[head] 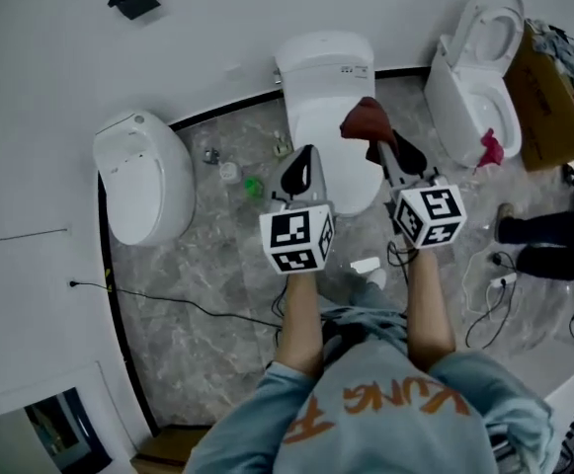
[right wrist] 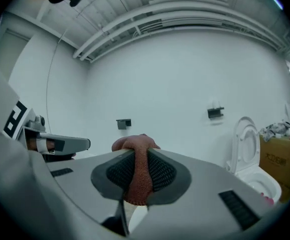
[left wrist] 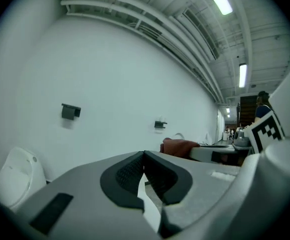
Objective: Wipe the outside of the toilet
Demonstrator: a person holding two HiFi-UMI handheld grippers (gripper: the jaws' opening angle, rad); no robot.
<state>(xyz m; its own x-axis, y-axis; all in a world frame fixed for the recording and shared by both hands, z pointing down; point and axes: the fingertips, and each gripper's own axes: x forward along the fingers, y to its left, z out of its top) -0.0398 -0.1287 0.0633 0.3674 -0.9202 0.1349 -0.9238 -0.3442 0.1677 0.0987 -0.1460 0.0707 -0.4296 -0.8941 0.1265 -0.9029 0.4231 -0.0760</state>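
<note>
Landmark for this entry: the middle toilet (head: pixel 326 117), white, lid down, tank against the wall. We give all positions from it.

Right gripper (right wrist: pixel 136 158): jaws closed onto a dark red cloth (right wrist: pixel 137 176). The fabric is pinched between the pads and bunches out past the tips. In the head view the bunch sits over the rear right part of the lid, near the tank. We cannot tell whether it touches the porcelain or hangs just above it.

Left gripper (left wrist: pixel 144 155): jaws together at the tips, nothing between them. It is over the lid's front left edge, beside the right gripper.

Surroundings: a second toilet (head: pixel 143 181), lid down, stands well to the left of the middle one. A third toilet (head: pixel 479 77), seat up, stands to its right, with a cardboard box (head: pixel 553 97) beyond it.

Progress, our judgement: the cloth is in hand and at the top surface, so pickup is done. We see no wet streak and no difference between wiped and unwiped porcelain, so we credit no area as finished. We count the tank, the lid, both flanks of the bowl and the foot as left to do. The flanks and foot will need the right gripper lowered well below the lid.
</note>
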